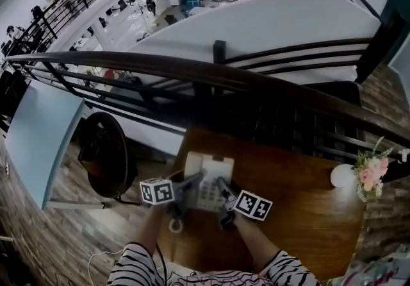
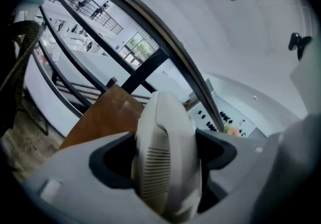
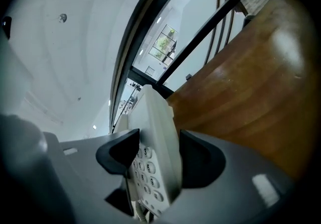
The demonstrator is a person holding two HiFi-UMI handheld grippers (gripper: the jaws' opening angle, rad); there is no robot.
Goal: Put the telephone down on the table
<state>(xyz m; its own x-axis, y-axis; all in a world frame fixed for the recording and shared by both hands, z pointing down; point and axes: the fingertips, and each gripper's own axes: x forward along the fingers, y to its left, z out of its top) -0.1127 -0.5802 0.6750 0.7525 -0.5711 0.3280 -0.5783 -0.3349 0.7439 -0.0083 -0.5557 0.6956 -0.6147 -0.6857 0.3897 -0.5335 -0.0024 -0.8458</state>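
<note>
Cream telephone (image 1: pixel 209 179) is over the wooden table (image 1: pixel 301 214), at 12 o'clock from my chest. Both my forearms (image 1: pixel 253 238) reach forward and converge. My left gripper (image 2: pixel 165 153) clamps the handset (image 2: pixel 163 180). My right gripper (image 3: pixel 154 153) clamps the telephone beside its keypad (image 3: pixel 145 170), where 3, 6 and 9 are legible.

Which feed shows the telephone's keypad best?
The right gripper view: the telephone's keypad sits close between the jaws, digits legible. The head view shows it small, blurry; the left gripper view shows mainly the handset.
</note>
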